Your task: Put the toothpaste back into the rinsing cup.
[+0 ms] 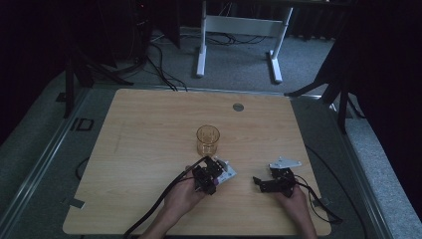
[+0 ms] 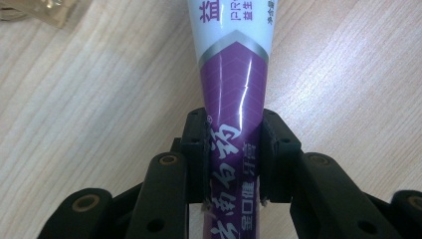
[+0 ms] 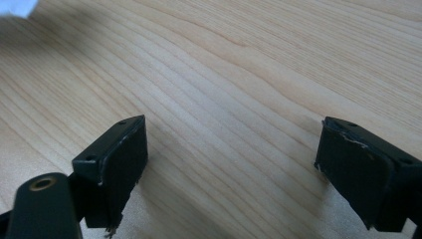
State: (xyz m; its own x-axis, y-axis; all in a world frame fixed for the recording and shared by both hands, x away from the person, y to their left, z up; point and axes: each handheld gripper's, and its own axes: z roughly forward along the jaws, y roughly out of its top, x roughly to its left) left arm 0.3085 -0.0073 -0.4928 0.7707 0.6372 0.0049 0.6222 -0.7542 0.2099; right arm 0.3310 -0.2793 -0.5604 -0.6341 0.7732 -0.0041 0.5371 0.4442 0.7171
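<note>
A purple and white toothpaste tube [image 2: 234, 74] lies flat on the wooden table [image 1: 149, 124], its white end [image 1: 228, 173] pointing to the right and away from me. My left gripper [image 2: 233, 130] is shut on the tube's purple part, with both pads pressed against its sides. In the high view the left gripper [image 1: 208, 177] sits just in front of a clear amber glass [image 1: 207, 140]. My right gripper [image 1: 259, 183] rests low over the table to the right, jaws pointing left. It stands open [image 3: 231, 149] with bare wood between its pads.
The glass stands upright near the table's middle, and its base shows at the corner of the left gripper view [image 2: 40, 10]. A round grey grommet [image 1: 238, 107] sits near the far edge. Cables trail off the front edge. A white desk frame [image 1: 239, 30] stands beyond.
</note>
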